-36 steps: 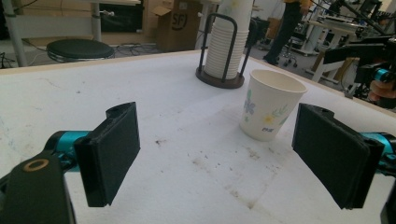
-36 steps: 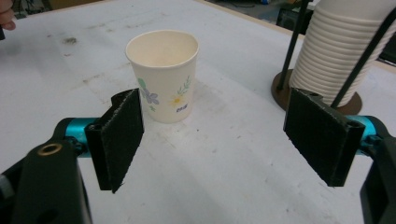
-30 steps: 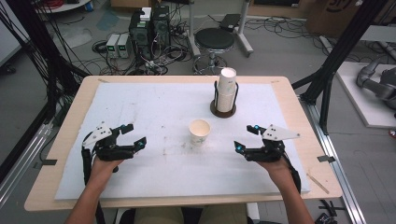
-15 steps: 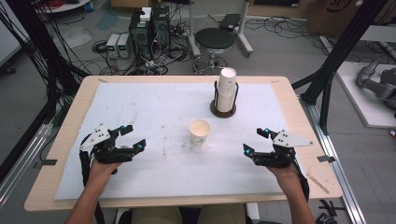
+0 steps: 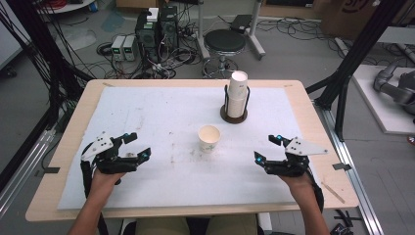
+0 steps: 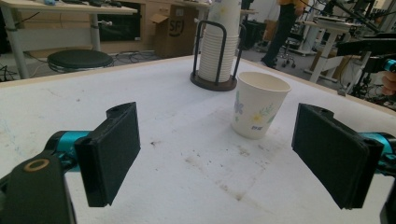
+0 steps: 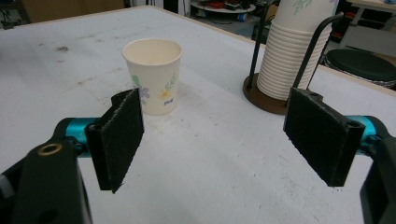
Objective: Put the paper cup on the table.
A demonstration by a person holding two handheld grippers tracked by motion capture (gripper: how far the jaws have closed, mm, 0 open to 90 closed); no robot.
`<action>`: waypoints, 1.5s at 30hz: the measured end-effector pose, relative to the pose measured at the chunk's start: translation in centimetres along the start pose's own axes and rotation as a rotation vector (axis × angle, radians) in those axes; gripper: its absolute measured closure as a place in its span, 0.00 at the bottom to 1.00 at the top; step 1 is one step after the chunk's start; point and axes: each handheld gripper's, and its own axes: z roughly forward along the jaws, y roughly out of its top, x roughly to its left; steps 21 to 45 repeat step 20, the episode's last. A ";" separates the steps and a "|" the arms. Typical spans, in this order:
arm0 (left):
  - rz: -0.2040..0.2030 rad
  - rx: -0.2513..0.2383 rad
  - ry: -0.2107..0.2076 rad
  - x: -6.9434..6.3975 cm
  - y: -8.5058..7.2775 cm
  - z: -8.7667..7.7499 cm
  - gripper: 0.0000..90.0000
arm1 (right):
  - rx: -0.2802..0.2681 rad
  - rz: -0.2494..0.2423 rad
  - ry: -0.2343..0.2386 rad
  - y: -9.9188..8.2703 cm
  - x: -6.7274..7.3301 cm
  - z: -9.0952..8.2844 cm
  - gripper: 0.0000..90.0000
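Left gripper [image 5: 131,147]: held low at the counter's [image 5: 161,115] near left, fingers [image 6: 109,151] spread, nothing between them. Right gripper [image 5: 268,149]: near right, fingers [image 7: 119,135] likewise spread and empty. Flowered paper cup [image 5: 209,138]: stood upright mid-counter, between and beyond both grippers, apart from each. Cup stack [image 5: 237,94] in wire holder [image 5: 233,115]: farther back; its top is cut off in the right gripper view.

Light is even and bright, falling from overhead; shadows on the white tabletop [image 5: 161,107] are faint and soft, with a small one at the foot of the paper cup [image 6: 258,111]. No strong glare. The high view is a bit soft and grainy. Both gripper views bend straight lines near their edges, and the room behind the table's far edge looks slightly blurred.
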 end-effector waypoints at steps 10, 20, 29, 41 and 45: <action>-0.006 0.006 0.001 0.0 -0.2 0.0 0.17 | 0.000 -0.004 -0.002 -0.1 -0.1 0.1 0.23; -0.006 0.002 0.007 0.1 -0.1 -0.2 0.18 | -0.014 -0.003 -0.005 0.1 -0.1 -0.1 0.23; -0.006 0.002 0.007 0.1 -0.1 -0.2 0.18 | -0.014 -0.003 -0.005 0.1 -0.1 -0.1 0.23; -0.006 0.002 0.007 0.1 -0.1 -0.2 0.18 | -0.014 -0.003 -0.005 0.1 -0.1 -0.1 0.23; -0.006 0.002 0.007 0.1 -0.1 -0.2 0.18 | -0.014 -0.003 -0.005 0.1 -0.1 -0.1 0.23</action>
